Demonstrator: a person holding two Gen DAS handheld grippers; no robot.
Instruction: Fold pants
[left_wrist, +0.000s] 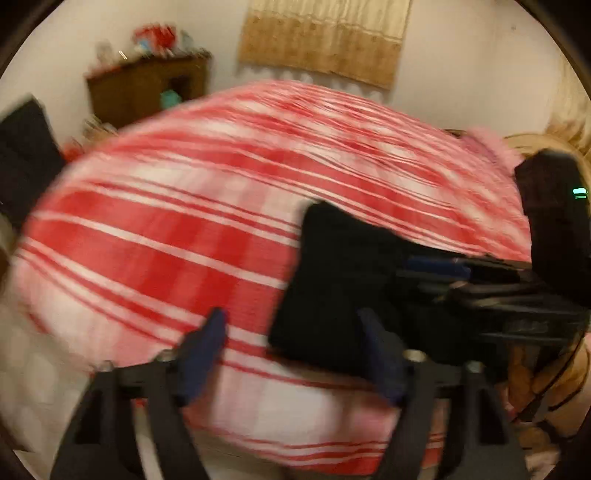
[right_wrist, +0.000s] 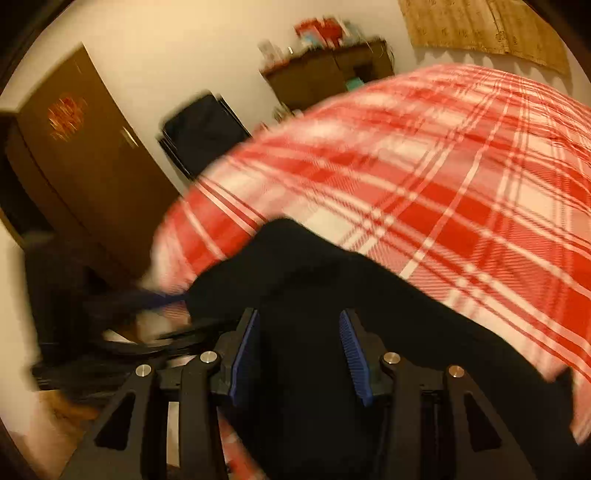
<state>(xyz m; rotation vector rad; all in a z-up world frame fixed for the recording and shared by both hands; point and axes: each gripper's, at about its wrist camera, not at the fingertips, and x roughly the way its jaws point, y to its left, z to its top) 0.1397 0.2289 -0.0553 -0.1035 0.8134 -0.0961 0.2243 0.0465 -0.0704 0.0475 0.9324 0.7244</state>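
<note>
Black pants (left_wrist: 340, 280) lie folded on the red and white plaid bed cover (left_wrist: 166, 229), near its front edge. My left gripper (left_wrist: 293, 350) stands open over the cover. Its right pad (left_wrist: 380, 354) overlaps the pants' left edge, and nothing is pressed between the pads. My right gripper (left_wrist: 443, 277) reaches in from the right onto the pants. In the right wrist view the black pants (right_wrist: 299, 295) fill the whole gap of the right gripper (right_wrist: 299, 350), from one blue pad (right_wrist: 245, 354) to the other. Both views are blurred by motion.
A wooden cabinet (left_wrist: 147, 92) with clutter on top stands against the far wall. A dark padded chair (right_wrist: 203, 136) and a brown wardrobe (right_wrist: 85, 158) stand left of the bed. A beige curtain (left_wrist: 321, 40) hangs behind. The bed cover (right_wrist: 461, 184) stretches away to the right.
</note>
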